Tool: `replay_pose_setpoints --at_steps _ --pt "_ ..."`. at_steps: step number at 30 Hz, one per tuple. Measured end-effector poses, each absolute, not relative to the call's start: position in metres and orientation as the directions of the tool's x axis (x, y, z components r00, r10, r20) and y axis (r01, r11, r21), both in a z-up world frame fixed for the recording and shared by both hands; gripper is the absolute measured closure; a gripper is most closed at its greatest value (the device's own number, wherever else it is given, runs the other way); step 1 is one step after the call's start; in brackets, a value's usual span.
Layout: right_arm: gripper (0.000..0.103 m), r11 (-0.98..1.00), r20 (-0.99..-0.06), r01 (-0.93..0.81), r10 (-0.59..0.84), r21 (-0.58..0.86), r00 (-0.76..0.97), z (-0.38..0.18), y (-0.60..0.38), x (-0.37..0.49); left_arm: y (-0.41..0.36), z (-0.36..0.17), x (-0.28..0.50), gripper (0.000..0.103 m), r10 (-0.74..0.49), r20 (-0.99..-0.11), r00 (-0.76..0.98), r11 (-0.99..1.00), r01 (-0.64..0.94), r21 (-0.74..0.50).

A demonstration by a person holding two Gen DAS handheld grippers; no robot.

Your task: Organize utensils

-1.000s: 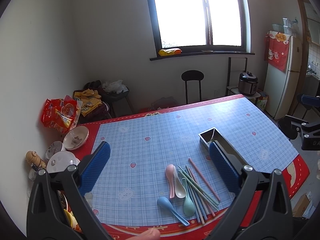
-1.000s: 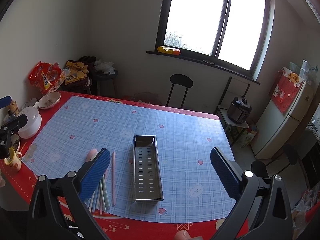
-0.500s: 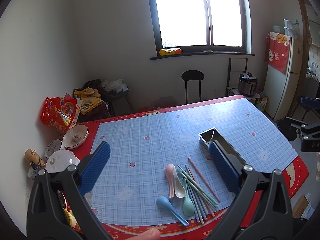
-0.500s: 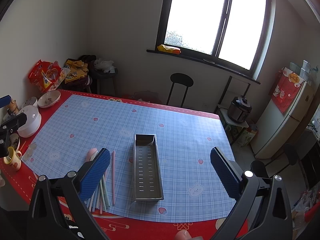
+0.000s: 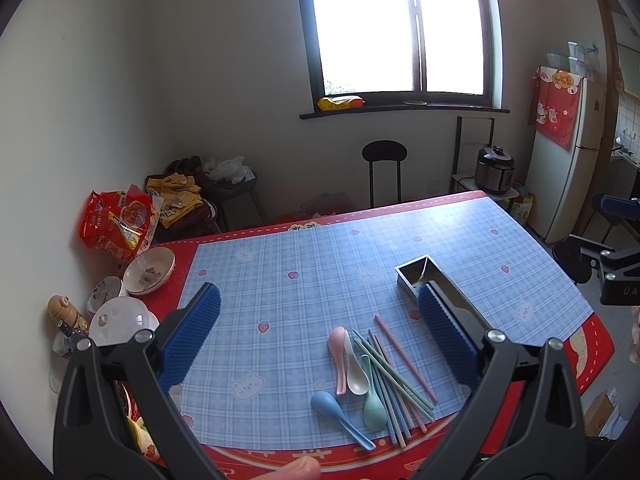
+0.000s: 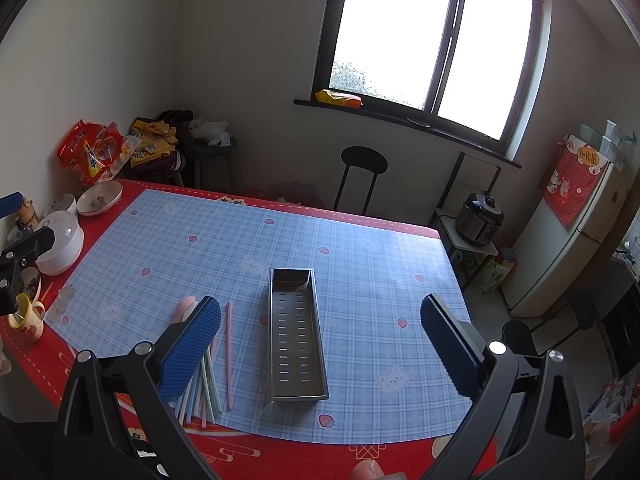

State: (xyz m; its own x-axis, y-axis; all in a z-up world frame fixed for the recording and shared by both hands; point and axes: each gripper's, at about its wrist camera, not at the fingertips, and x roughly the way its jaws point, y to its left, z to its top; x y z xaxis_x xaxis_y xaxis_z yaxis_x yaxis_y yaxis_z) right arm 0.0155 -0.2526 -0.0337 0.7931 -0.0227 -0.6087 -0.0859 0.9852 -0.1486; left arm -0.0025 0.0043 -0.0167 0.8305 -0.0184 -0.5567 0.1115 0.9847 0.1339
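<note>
Left wrist view looks down on a table covered by a pale blue checked cloth (image 5: 304, 280) with a red border. The left gripper (image 5: 318, 340), with black arms and blue ribbed pads, hovers above the table with its jaws wide apart and nothing between them. Below it, near the front edge, lie the loose utensils: a pink plastic spoon (image 5: 338, 354), a cream plastic spoon (image 5: 356, 372), a mint green plastic spoon (image 5: 374, 398) and a blue plastic spoon (image 5: 336, 410), touching or overlapping one another. Just beside them on the right is a fanned bundle of thin pastel plastic chopsticks (image 5: 394, 376), crossing each other.

Right wrist view shows the right gripper (image 6: 320, 346), likewise spread open and empty, held above a long rectangular stainless steel tray (image 6: 296, 330) with rows of slots in its floor. The tray is empty and stands just to the right of the chopsticks. Bowls and a mug crowd the left edge of the table, well apart from the work.

The utensils look light, stiff and smooth, so they may slip or spin between the pads. A spoon is probably best pinched across the middle of its handle. Chopsticks lie flat and thin against the cloth, so they call for a low, square pinch near mid-length, taking one or a few at a time.
</note>
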Motion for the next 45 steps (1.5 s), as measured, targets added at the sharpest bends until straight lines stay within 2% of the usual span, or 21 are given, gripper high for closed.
replay_pose_setpoints --at_steps 9,15,19,25,30,45 --pt "0.005 0.986 -0.617 -0.094 -0.013 -0.141 0.787 -0.037 -0.251 0.014 0.011 -0.017 -0.002 0.005 -0.027 -0.57 0.821 0.988 0.108 0.109" --pt "0.005 0.992 -0.645 -0.116 0.053 -0.056 0.763 -0.053 -0.249 0.023 0.018 -0.026 0.006 0.005 -0.032 -0.614 0.788 0.99 0.109 0.088" --pt "0.005 0.992 -0.657 -0.128 0.096 0.0 0.747 -0.074 -0.247 0.034 0.024 -0.047 0.015 0.005 -0.012 -0.663 0.749 0.991 0.097 0.092" --pt "0.005 0.982 -0.737 -0.179 0.16 0.054 0.657 -0.12 -0.229 0.053 0.043 -0.087 0.03 0.005 0.043 -0.747 0.664 0.995 0.038 0.092" --pt "0.005 0.968 -0.789 -0.241 0.207 0.077 0.578 -0.153 -0.212 0.066 0.061 -0.119 0.038 0.005 0.046 -0.808 0.587 0.999 -0.016 0.045" --pt "0.005 0.882 -0.84 -0.448 0.348 0.144 0.416 -0.202 -0.206 0.102 0.046 -0.177 0.037 0.006 0.124 -0.885 0.45 0.981 -0.191 0.04"
